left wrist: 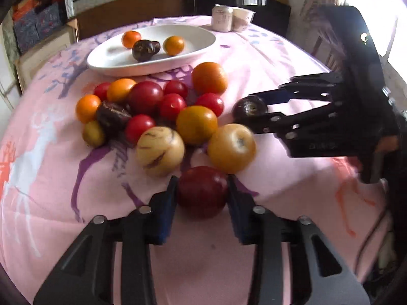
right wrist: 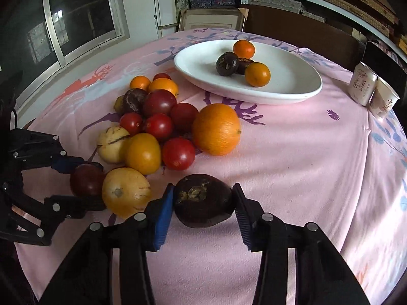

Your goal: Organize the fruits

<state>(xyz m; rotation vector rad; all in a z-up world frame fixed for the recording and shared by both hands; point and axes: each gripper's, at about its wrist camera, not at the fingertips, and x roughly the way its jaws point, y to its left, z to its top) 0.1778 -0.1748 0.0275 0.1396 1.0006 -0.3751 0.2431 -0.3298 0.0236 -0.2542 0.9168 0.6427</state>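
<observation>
My left gripper [left wrist: 202,181] is shut on a dark red round fruit [left wrist: 202,194] that rests on the pink tablecloth [left wrist: 267,58]; its blue pads press on both sides. My right gripper [right wrist: 203,193] is shut on a dark purple wrinkled fruit [right wrist: 203,202], also down on the cloth. Each gripper shows in the other view: the right gripper [left wrist: 250,113] at the right, the left gripper [right wrist: 87,184] at the left. Beyond them lies a pile of red, orange and yellow fruits [left wrist: 152,109]. A white oval plate [right wrist: 203,58] at the back holds two small oranges and dark purple fruits.
A white drinks can [right wrist: 362,86] and a paper cup [right wrist: 384,100] stand near the table's far right edge. A large orange [right wrist: 216,129] lies between the pile and the plate. A dark chair back [right wrist: 300,33] and stacked boxes stand behind the table.
</observation>
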